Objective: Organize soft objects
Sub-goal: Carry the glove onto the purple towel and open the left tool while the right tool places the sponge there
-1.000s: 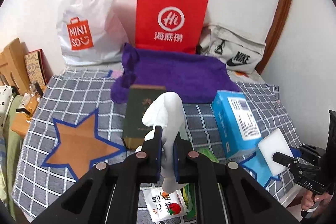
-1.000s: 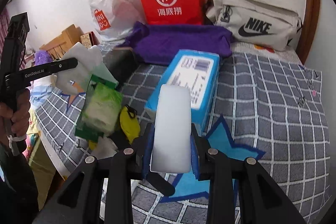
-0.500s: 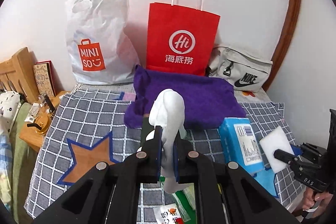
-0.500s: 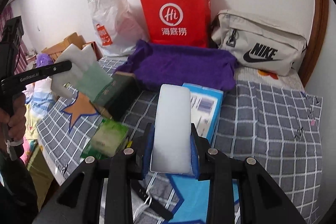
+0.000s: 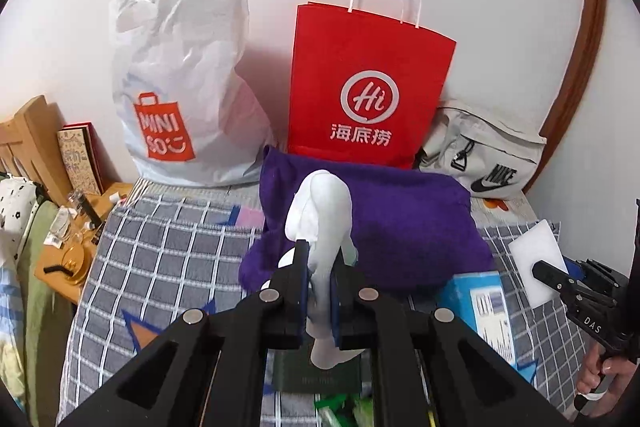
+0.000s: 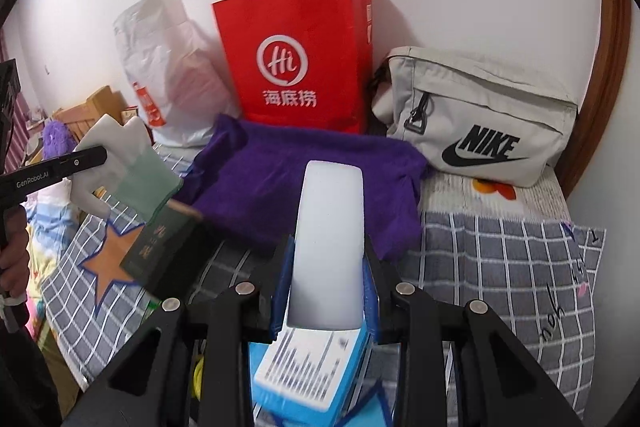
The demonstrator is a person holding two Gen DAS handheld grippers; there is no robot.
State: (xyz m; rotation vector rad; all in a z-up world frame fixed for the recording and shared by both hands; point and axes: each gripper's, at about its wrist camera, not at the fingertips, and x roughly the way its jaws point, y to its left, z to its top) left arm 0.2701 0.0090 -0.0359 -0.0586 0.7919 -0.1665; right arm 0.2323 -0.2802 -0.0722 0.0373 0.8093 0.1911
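Left tool [image 5: 320, 291] was clenched on a limp white sock [image 5: 322, 223], pinched mid-length and drooping over the purple towel [image 5: 400, 227]. Right tool [image 6: 326, 291] gripped a white sponge [image 6: 328, 239] by its sides; light and squashy, it probably needed only gentle pressure.

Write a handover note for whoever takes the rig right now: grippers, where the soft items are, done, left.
Left gripper: shut on the white sock, held up in the air.
Right gripper: shut on the white sponge, also lifted.
Both point toward the purple towel lying on the checked blanket, in front of the red paper bag.
Blue box and dark green box lie on the blanket near the grippers.
Done: both soft items picked up.
Left: put them down, probably on or by the towel; nothing placed yet.
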